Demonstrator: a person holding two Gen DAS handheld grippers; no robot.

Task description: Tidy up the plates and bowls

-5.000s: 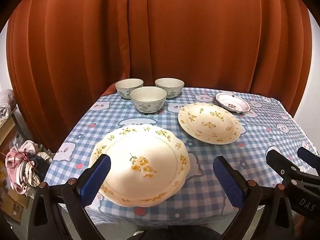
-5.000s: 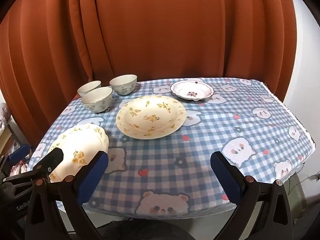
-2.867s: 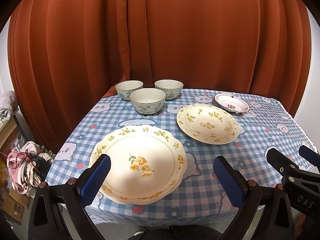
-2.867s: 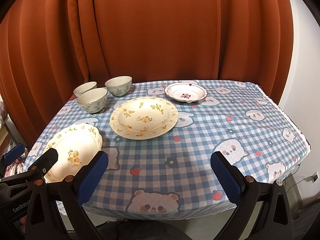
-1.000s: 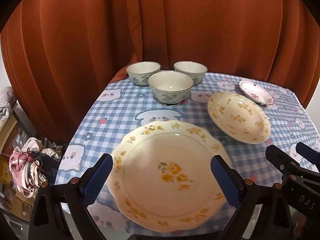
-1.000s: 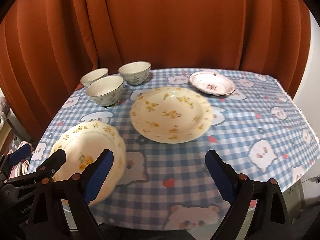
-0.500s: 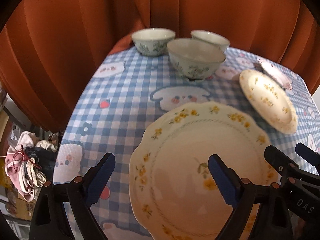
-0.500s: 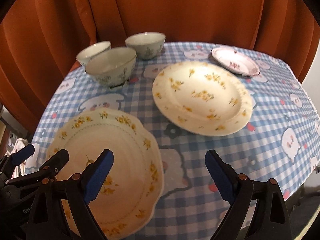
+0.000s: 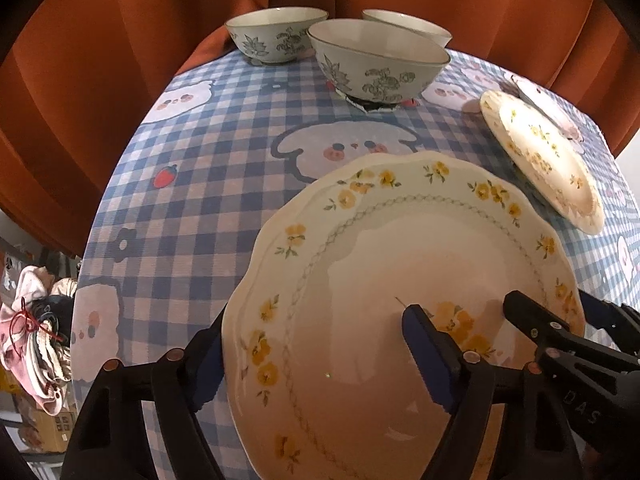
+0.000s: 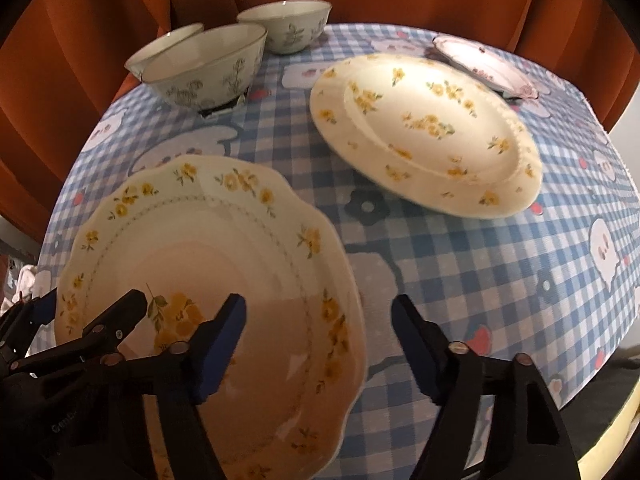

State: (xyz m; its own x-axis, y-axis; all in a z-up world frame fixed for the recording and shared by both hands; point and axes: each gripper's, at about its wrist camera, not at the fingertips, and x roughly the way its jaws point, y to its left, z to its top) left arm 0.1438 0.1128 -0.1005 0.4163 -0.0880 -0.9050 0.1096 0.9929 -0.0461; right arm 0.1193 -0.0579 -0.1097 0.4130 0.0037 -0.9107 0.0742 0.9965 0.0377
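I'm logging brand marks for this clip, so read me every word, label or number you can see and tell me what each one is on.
"DAS": white letters on the black body of the right tool, seen from the left wrist view; it may be cut off.
"Gen...": faint letters on the black body of the left tool, seen from the right wrist view; the rest is too dark to read.
Plates, bowls and tablecloth: pictures only, no text.

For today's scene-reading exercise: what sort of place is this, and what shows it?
Probably a home dining spot: a checked bear-print tablecloth, floral plates and bowls laid out, rust curtains behind.
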